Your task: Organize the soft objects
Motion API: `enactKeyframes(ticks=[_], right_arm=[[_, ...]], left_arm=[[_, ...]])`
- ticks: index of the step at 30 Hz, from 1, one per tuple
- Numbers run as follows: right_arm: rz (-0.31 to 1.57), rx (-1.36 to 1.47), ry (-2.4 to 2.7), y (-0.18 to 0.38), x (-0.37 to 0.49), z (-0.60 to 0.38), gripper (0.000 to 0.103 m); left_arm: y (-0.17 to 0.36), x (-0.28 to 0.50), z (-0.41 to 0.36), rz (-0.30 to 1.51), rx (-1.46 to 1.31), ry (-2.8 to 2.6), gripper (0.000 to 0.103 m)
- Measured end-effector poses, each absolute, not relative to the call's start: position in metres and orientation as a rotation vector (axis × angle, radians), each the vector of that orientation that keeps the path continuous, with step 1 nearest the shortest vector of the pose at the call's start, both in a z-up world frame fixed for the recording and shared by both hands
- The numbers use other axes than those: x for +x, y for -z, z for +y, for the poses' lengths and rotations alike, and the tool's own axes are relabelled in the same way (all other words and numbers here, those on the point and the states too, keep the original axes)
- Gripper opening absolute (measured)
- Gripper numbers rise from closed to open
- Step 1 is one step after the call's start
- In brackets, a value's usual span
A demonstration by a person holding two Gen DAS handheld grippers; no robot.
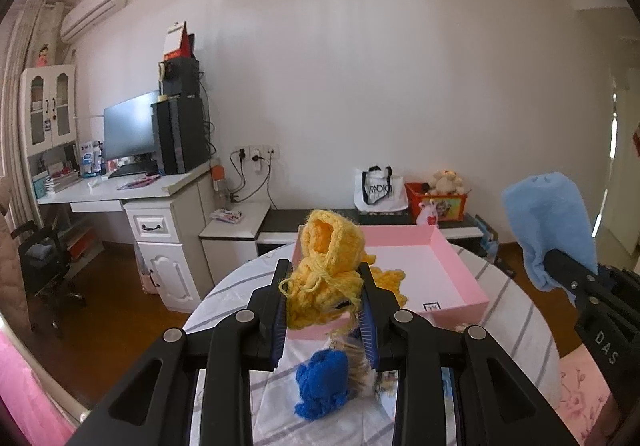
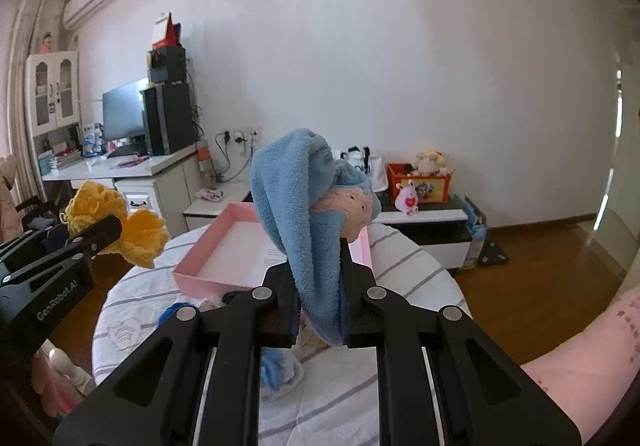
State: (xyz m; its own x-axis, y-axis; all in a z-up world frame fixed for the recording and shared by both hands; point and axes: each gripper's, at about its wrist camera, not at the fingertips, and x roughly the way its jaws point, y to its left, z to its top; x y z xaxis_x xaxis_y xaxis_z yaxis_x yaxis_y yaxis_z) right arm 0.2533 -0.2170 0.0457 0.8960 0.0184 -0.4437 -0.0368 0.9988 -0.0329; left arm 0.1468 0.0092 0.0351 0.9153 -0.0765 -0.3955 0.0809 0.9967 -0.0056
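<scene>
You're mid-carry: left hand-held gripper (image 1: 325, 296) clamped on the yellow crocheted yarn piece (image 1: 326, 266), right hand-held gripper (image 2: 320, 296) clamped on the light-blue fleece cloth (image 2: 296, 213). Both hang above the table (image 2: 400, 258), near the open pink shallow box (image 1: 448, 266). Next, I'd judge: move over the box, lower, release.

1. I see a black monitor (image 1: 130, 131) beside a computer tower (image 1: 180, 135) on the white corner unit (image 1: 120, 191).
2. A white tote bag (image 1: 378, 187) and a red toy box (image 1: 438, 201) sit on the low cabinet (image 1: 280, 221).
3. An air conditioner (image 1: 96, 7) hangs high on the wall.
</scene>
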Motion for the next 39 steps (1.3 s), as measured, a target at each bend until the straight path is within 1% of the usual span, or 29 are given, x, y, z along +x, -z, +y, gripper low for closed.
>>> enactKeyframes(ticks=[15, 22, 24, 26, 27, 28, 29, 30, 31, 32, 33, 34, 35, 36, 37, 39], right_arm=[[0.620, -0.037, -0.032, -0.006, 0.369, -0.214, 0.016], [0.712, -0.067, -0.024, 0.025, 0.409, -0.212, 0.016], [0.736, -0.062, -0.023, 0.032, 0.417, -0.213, 0.016], [0.753, -0.057, -0.025, 0.039, 0.421, -0.216, 0.018], [0.759, -0.053, -0.023, 0.041, 0.423, -0.218, 0.020], [0.761, -0.047, -0.018, 0.042, 0.423, -0.221, 0.030], [0.758, -0.042, -0.010, 0.042, 0.422, -0.223, 0.046], [0.751, -0.041, 0.005, 0.042, 0.422, -0.225, 0.057], [0.741, -0.043, 0.024, 0.042, 0.421, -0.227, 0.074], [0.730, -0.047, 0.044, 0.041, 0.421, -0.229, 0.082], [0.718, -0.053, 0.068, 0.040, 0.420, -0.231, 0.084], [0.711, -0.056, 0.086, 0.039, 0.419, -0.233, 0.089], [0.709, -0.051, 0.094, 0.038, 0.418, -0.234, 0.096], [0.709, -0.045, 0.099, 0.038, 0.418, -0.236, 0.099], [0.711, -0.039, 0.104, 0.039, 0.418, -0.238, 0.101], [0.723, -0.035, 0.112, 0.041, 0.419, -0.239, 0.102]], left_arm=[[-0.048, 0.361, -0.027, 0.592, 0.062, 0.070, 0.028], [-0.039, 0.469, -0.047, 0.725, 0.073, 0.075, 0.028], [-0.038, 0.493, -0.049, 0.740, 0.081, 0.074, 0.028], [-0.036, 0.516, -0.051, 0.747, 0.086, 0.072, 0.032], [-0.035, 0.526, -0.053, 0.748, 0.090, 0.077, 0.039], [-0.033, 0.533, -0.054, 0.754, 0.094, 0.075, 0.046], [-0.032, 0.539, -0.055, 0.759, 0.099, 0.066, 0.062], [-0.030, 0.541, -0.056, 0.756, 0.103, 0.057, 0.076], [-0.028, 0.542, -0.056, 0.749, 0.104, 0.050, 0.080], [-0.028, 0.547, -0.056, 0.743, 0.106, 0.041, 0.084], [-0.027, 0.547, -0.056, 0.739, 0.107, 0.032, 0.087], [-0.025, 0.549, -0.056, 0.738, 0.105, 0.029, 0.090], [-0.024, 0.553, -0.057, 0.740, 0.098, 0.030, 0.095], [-0.021, 0.553, -0.056, 0.744, 0.090, 0.033, 0.097], [-0.020, 0.557, -0.057, 0.748, 0.084, 0.033, 0.097], [-0.015, 0.553, -0.057, 0.755, 0.079, 0.033, 0.097]])
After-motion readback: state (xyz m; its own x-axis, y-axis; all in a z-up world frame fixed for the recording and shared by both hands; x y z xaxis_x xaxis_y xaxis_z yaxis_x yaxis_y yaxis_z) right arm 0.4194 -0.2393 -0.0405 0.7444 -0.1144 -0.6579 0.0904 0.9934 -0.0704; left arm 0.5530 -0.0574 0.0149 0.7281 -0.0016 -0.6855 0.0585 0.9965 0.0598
